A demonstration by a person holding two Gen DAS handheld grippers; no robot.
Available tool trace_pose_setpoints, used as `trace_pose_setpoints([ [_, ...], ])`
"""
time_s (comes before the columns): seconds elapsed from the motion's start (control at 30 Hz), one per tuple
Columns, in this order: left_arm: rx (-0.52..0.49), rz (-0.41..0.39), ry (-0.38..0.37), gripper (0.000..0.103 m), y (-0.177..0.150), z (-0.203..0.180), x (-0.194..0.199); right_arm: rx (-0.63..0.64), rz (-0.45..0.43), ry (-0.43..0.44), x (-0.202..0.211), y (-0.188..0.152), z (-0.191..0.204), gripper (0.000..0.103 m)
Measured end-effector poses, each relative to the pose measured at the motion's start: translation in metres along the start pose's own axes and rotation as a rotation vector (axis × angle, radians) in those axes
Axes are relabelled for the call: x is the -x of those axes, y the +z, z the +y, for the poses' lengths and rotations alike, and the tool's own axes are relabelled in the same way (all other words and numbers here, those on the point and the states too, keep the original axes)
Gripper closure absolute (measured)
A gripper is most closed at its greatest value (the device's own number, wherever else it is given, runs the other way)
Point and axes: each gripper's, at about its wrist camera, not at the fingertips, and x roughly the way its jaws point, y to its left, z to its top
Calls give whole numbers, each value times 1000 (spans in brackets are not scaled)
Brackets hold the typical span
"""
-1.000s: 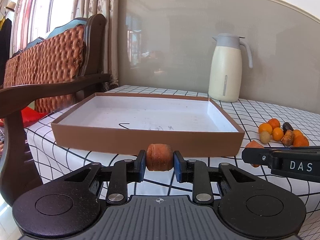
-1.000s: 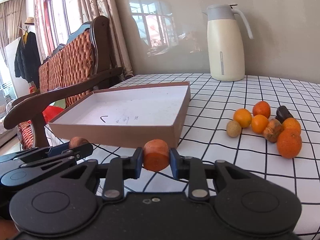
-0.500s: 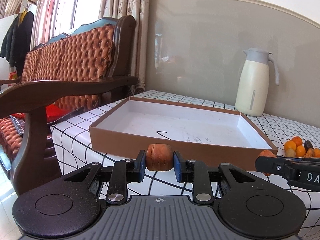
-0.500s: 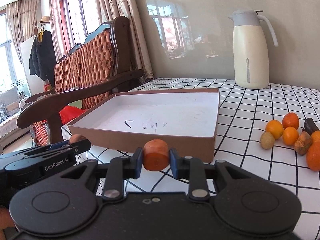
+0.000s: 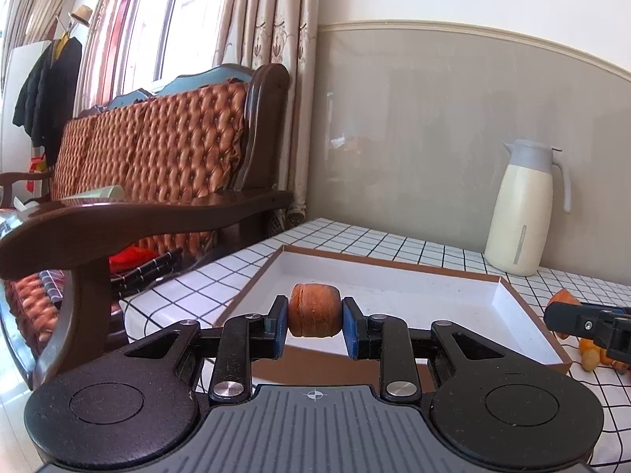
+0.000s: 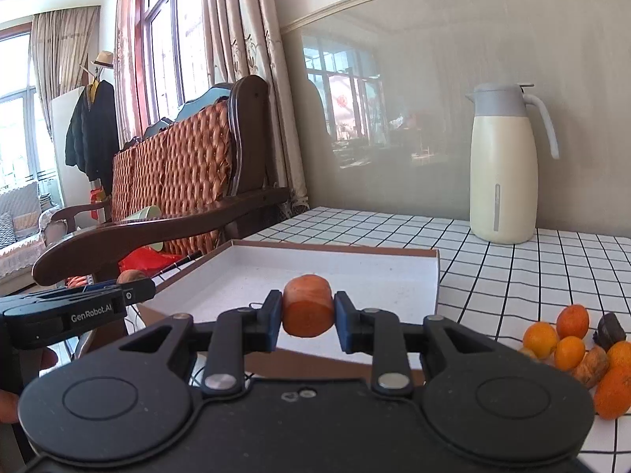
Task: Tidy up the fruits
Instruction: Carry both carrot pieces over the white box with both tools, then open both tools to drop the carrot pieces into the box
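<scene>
My left gripper is shut on a brown wrinkled fruit, held above the near edge of a shallow brown box with a white floor. My right gripper is shut on an orange carrot-like chunk, held above the near edge of the same box. The right gripper shows at the right of the left wrist view; the left gripper shows at the left of the right wrist view. A pile of small oranges and darker fruits lies on the checked tablecloth right of the box.
A cream thermos jug stands at the back of the table by the wall. A wooden sofa with a quilted brown back stands left of the table, its armrest close to the box. The table edge is near the box's left side.
Both grippers have risen and tilted up with their fruits still held; the box now sits lower in both views and looks nearer beneath the fingertips.
</scene>
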Motion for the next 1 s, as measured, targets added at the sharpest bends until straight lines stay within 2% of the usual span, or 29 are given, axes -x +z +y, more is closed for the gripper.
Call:
trace_pose_setpoints([
  [0.27, -42, -19, 24, 74, 17, 10, -27, 11, -21, -35, -19, 10, -9, 83],
  [0.67, -51, 60, 34, 74, 6, 15, -62, -15, 48, -147, -43, -9, -25, 83],
  [1.0, -69, 112, 13, 74, 1, 12, -75, -26, 63, -184, -50, -12, -23, 83],
])
